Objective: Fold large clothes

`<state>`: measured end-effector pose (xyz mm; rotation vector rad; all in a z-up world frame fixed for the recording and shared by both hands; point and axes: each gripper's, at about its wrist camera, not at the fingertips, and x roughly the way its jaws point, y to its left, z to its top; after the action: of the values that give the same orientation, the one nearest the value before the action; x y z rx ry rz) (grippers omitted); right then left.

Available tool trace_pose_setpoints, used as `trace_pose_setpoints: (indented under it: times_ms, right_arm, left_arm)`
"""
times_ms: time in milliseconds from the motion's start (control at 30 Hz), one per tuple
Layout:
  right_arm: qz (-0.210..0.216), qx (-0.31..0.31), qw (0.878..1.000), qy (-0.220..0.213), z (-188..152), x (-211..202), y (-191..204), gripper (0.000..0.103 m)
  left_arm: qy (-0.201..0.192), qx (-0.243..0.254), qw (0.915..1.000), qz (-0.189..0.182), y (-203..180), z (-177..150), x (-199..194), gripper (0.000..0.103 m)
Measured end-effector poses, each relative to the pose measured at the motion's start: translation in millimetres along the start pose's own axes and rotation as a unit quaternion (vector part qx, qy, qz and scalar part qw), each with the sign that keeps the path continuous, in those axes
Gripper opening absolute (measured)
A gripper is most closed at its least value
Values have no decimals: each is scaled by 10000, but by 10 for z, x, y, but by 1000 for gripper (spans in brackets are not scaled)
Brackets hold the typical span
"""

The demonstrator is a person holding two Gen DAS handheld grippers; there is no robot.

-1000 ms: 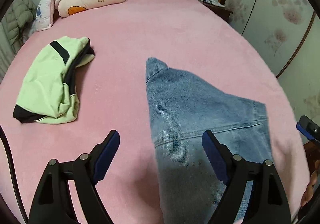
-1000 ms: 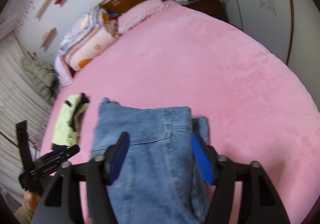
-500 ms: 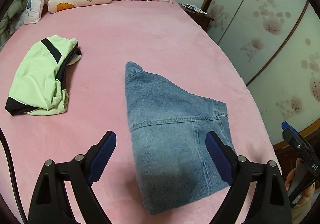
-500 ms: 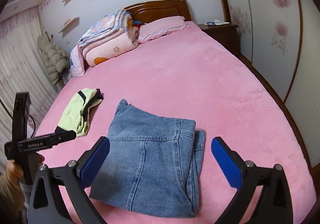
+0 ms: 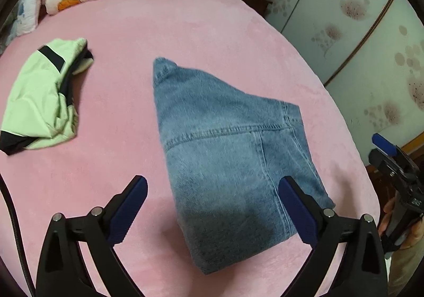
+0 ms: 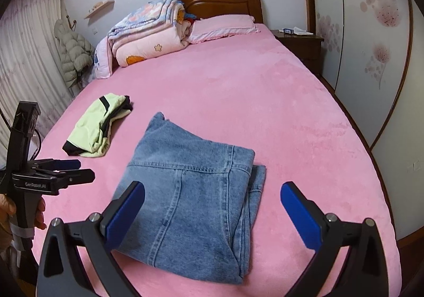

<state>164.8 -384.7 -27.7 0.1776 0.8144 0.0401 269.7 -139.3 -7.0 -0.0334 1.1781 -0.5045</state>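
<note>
Left gripper (image 5: 212, 200): fingers spread and widening further – nothing between them; the jeans lie on the bed beyond the tips, untouched.
Right gripper (image 6: 212, 204): fingers fully released, empty; a second ago they stood close over the denim, now they hang clear above its near edge.
Jeans (image 6: 190, 191): folded into a compact stack near the foot of the bed (image 6: 265, 100), seams squared, one loose layer showing along the right side. In the left view the same stack (image 5: 225, 153) sits flat, no corner lifted.
Change: both grippers have let go and drawn up and back within the last second; the fold has held its shape without support.
Meaning for task: this garment appears finished – judged from its settled, doubled-over form.
Green garment (image 6: 98, 127): left of the jeans, well apart, bunched with black trim; looks loosely folded at best and may be next.
Far end: quilts (image 6: 148, 34) and pillow (image 6: 225, 25) against the headboard, not involved.
</note>
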Motion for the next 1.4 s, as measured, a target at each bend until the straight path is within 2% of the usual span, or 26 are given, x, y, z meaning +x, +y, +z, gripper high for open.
trace_pose_setpoints:
  times_ms: [333,600,833,1100,1400]
  right_arm:
    - [-2,364,9980,524,-241,403,-259,103]
    - [4,536,9939,965,-424,747,-418,103]
    - [352,1057,9856,1270,-508,1007,-624,103]
    - [823,1433,9725,1638,-580,1305,-712,103]
    - [1286,1571,9584,2007,-557,1631,-747,103]
  left_arm:
    - [406,183,9987,-236,-13,-120,410,102]
    - [783,41,9968,-157,118,-195,852,102]
    - [1043,-213,9939,-293,245,-230,1131,102]
    - [1104,-428,9912,-592,289,-207,1357,102]
    - [1345,-730,9811,-1184,397,-189,1616,103]
